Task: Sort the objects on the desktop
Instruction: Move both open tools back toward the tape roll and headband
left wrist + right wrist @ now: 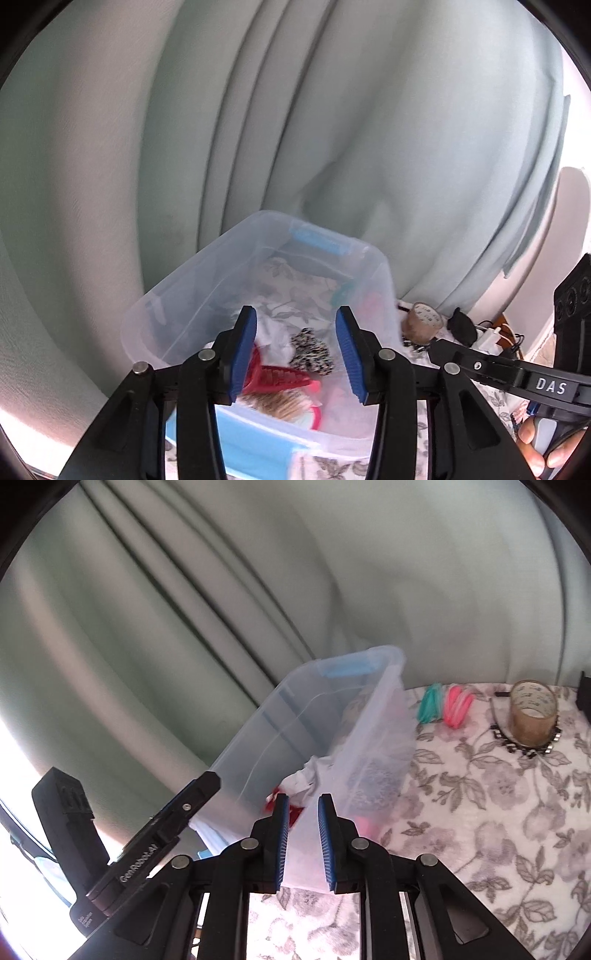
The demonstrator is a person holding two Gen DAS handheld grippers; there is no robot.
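The left gripper (297, 354) is spread wide with nothing between its blue pads (243, 354). It hangs over the near end of a clear plastic storage bin (192, 280) with blue handles. Directly ahead of and below its fingers, inside the bin, lie a red hair claw clip (284, 378), a black-and-white speckled scrunchie (312, 352), a piece of white cloth (275, 341) and a bristled brush (284, 406).

The right gripper (303, 840) is clamped on the near right corner of the bin (373, 738), its wall pinched between the narrowly set pads; the bin sits tilted, extending ahead and to the left of this gripper. On the floral tablecloth (480, 812), ahead and to the right, lie teal hair ties (430, 703) just beside pink hair ties (458, 705). Farther right stands a roll of tape (533, 712), resting on a black-and-white beaded band (532, 751).
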